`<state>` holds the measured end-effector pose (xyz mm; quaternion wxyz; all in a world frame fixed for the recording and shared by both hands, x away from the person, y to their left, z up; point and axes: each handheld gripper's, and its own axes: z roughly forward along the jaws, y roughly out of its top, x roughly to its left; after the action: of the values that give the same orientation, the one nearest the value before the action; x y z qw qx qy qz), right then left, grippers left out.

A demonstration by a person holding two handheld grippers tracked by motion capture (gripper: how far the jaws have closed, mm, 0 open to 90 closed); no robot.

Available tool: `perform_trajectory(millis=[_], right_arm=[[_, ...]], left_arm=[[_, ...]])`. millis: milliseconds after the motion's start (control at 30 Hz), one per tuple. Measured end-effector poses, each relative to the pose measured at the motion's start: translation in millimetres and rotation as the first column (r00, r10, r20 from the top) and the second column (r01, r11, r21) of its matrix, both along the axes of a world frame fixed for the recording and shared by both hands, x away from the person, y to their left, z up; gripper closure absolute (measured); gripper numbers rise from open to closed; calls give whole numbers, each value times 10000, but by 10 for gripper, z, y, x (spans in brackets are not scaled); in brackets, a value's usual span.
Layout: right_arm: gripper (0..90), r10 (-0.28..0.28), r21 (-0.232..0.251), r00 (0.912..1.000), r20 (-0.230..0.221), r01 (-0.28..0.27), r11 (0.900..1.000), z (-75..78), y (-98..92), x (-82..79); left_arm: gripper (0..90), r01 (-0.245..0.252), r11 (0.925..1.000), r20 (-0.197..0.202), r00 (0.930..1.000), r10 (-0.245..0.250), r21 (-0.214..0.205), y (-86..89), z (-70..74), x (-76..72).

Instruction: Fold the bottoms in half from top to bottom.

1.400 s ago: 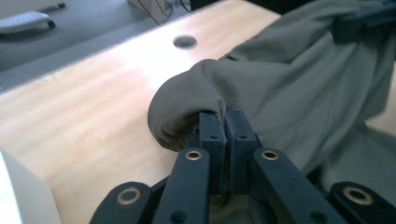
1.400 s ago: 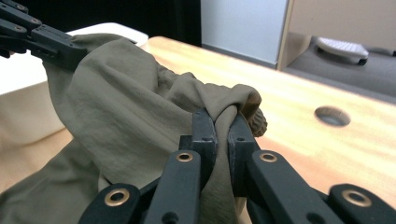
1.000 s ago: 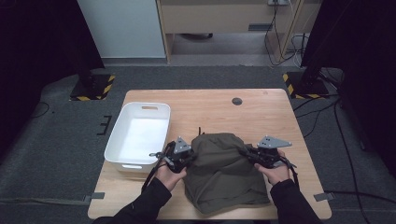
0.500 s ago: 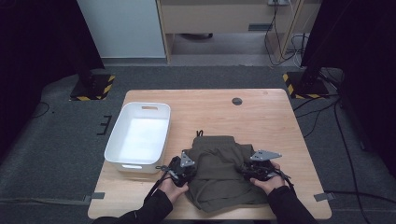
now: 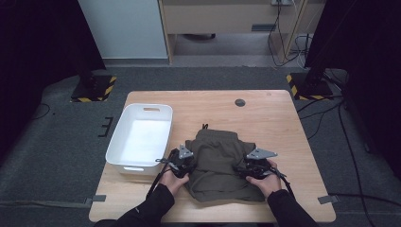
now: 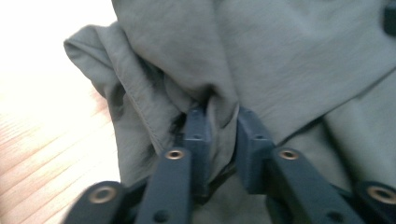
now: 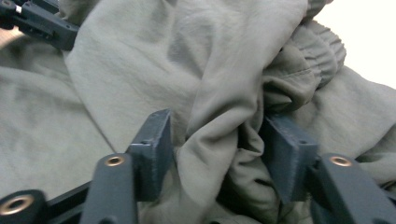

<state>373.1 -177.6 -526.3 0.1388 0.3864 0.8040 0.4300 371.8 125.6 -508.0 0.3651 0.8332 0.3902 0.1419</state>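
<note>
Desk [image 5: 279,118] of pale wood carries an olive garment [image 5: 220,158], folded and lying near its front edge, just right of a white tub [image 5: 142,135]. Left tool [image 5: 182,161] sits at the garment's left edge; its jaws have just been opening, a bunched fold between them, seemingly loose. Right tool [image 5: 250,166] sits at the right edge, jaws likewise opening and spread around a fold without pressing it.
</note>
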Motion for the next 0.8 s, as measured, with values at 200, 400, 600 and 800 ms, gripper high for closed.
perform_trajectory(millis=[200,400,600,800], right_arm=[[330,-420,728,9985,339,394,9966,141,-107,-2],[295,-730,1306,9935,874,612,9895,321,-179,64],[291,-1126,1460,9877,1089,961,9846,434,-149,280],[300,-1572,1403,9841,828,1446,9795,430,-111,556]], left_arm=[[580,-215,9975,583,9980,255,-678,44,218,-65],[552,-463,9907,913,9941,583,-1280,121,392,-6],[520,-745,9817,1103,9894,948,-1752,130,504,196],[493,-806,9761,1155,9877,1055,-2017,46,519,463]])
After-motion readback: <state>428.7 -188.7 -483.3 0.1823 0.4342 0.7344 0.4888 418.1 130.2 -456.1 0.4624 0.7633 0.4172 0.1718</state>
